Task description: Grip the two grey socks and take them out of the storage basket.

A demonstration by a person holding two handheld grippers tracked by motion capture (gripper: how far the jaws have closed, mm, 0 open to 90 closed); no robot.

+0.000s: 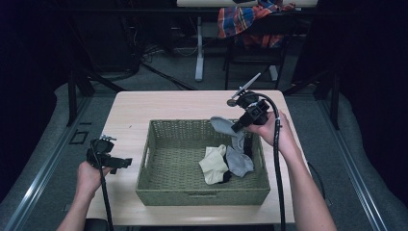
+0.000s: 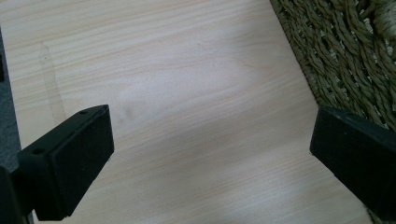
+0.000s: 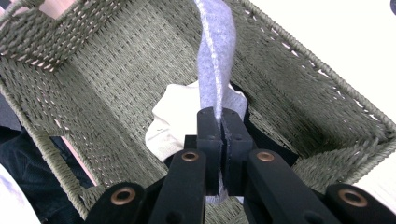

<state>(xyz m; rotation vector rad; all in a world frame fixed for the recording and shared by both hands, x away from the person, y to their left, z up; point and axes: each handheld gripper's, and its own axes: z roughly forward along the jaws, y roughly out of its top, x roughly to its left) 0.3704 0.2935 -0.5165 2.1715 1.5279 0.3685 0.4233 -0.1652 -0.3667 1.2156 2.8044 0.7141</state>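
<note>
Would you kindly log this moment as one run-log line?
right gripper: shut on grey sock, lifted above basket | left gripper: open over table | cream sock: in basket

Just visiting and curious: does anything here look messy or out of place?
Mostly tidy. A grey fabric sock dangles half out of the green woven basket, pinched by the right gripper; other socks lie heaped inside.

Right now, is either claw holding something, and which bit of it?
The right claw pinches the grey sock at one end, the rest hanging over the basket. The left claw is open, holding nothing.
</note>
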